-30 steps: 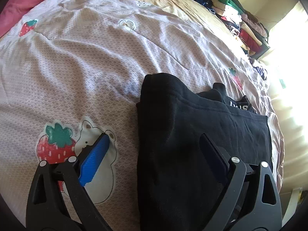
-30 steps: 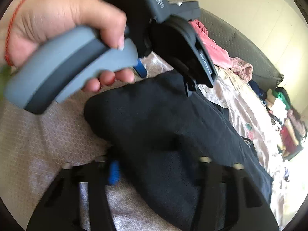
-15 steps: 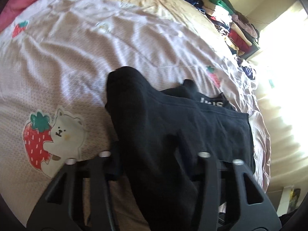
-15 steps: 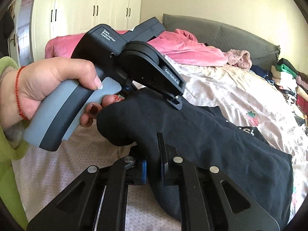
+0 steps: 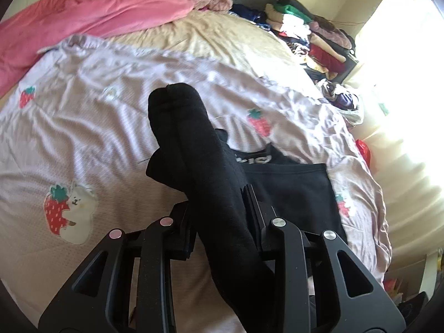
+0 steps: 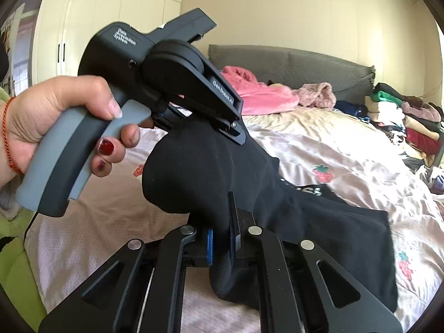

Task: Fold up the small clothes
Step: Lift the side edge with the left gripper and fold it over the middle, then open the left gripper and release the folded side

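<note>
Black garment (image 5: pixel 219 194) is pinched at its near folded edge by both grippers and lifted off the bed (image 5: pixel 111 116), while its far end with white lettering is left lying on the strawberry-print cover. Fingers of the left gripper (image 5: pixel 219 216) are closed on the cloth, and those of the right gripper (image 6: pixel 222 238) likewise. A hand (image 6: pixel 52 116) is seen gripping the left tool's grey handle.

Your left hand-held gripper (image 5: pixel 219 216) and right hand-held gripper (image 6: pixel 222 238) have clamped the black garment (image 6: pixel 199 172), lifting its folded edge off the bed.
</note>
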`<state>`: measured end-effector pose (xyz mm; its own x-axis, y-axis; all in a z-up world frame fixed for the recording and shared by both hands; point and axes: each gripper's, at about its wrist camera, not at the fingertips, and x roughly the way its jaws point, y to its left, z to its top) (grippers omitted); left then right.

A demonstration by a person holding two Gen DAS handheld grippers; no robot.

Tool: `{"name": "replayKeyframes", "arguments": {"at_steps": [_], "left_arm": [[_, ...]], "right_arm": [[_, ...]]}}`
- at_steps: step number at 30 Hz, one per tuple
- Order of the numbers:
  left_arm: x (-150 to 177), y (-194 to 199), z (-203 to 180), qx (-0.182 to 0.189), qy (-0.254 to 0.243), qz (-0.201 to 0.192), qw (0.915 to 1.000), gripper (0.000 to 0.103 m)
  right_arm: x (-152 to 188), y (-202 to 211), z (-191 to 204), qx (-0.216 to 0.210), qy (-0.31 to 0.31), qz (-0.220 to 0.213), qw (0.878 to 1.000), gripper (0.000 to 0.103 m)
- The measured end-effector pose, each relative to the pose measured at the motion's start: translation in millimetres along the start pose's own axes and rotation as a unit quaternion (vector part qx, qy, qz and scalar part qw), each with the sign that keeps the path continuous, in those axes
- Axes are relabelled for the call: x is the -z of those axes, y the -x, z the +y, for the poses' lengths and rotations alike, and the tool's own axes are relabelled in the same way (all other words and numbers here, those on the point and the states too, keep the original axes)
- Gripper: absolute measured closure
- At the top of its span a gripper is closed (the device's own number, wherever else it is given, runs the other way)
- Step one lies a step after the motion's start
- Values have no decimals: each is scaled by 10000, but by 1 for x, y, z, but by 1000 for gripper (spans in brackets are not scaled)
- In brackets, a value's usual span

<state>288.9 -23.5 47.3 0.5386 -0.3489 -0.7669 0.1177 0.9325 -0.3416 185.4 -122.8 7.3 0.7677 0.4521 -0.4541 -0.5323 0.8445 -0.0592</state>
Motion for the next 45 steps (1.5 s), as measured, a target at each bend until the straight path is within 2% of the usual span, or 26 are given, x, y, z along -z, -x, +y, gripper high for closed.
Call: {"name": "replayKeyframes", "arguments": {"at_steps": [9,16,29,35,39,45], "left_arm": [[3,0,-56,85,-183,-60,9998,81],[8,-14,-94,92,-425,37,9990,81],[20,-58,-139,150,-549,235,9981,81],[29,-84,-148,208,-509,356,9978,80],[35,-98,-147,289,-445,387,9978,76],[41,-109,-148,432,-306,423,9977,60]], "right_arm": [[14,45,-28,221,-344,-200,9990,96],[30,61,-49,338,-551,-228,9976,96],[57,69,-93,479,-1017,-84,9936,97],[74,63,-107,533,-1216,147,9910,96],[84,55,-115,545,-1361,321,9887,96],[94,49,-126,497,-1604,445,9848,96]]}}
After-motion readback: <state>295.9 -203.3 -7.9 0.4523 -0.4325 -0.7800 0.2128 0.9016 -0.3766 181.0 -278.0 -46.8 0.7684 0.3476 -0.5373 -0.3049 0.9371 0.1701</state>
